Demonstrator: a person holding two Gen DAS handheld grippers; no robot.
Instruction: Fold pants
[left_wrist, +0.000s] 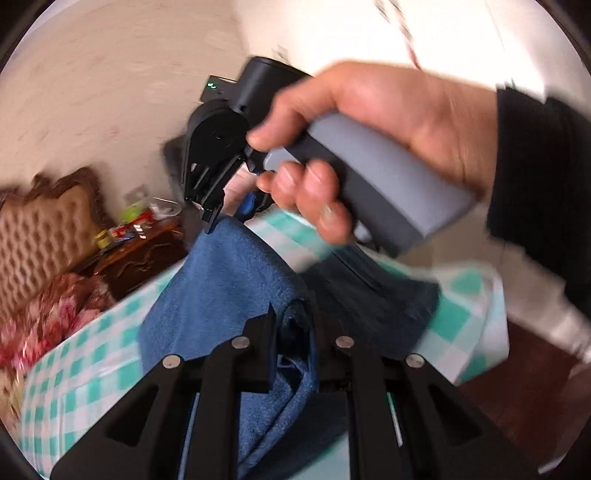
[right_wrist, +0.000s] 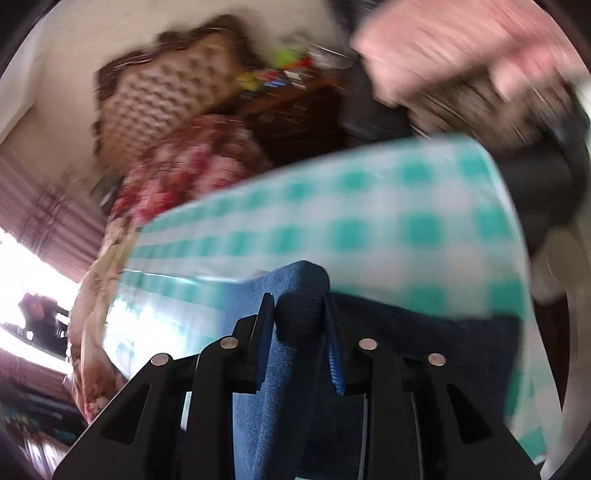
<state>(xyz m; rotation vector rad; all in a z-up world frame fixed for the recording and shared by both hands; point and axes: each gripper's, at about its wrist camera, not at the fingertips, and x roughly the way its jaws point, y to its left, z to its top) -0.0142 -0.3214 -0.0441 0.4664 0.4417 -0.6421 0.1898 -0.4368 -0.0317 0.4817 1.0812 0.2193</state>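
The blue fleece pants (left_wrist: 229, 280) hang stretched above the green-and-white checked table (left_wrist: 92, 350). My left gripper (left_wrist: 293, 314) is shut on a bunched edge of the pants. The right gripper (left_wrist: 212, 218), held by a bare hand, shows in the left wrist view, shut on the pants' upper corner. In the right wrist view my right gripper (right_wrist: 301, 295) is shut on a fold of the pants (right_wrist: 291, 350), above the checked table (right_wrist: 332, 229). Both views are motion-blurred.
A tufted brown headboard (left_wrist: 44, 229) and a floral bedspread (left_wrist: 48, 314) lie left of the table. A dark wooden nightstand (left_wrist: 140, 254) carries small colourful items. Dark floor (left_wrist: 517, 387) shows at the right. A bright window (right_wrist: 22, 258) is at far left.
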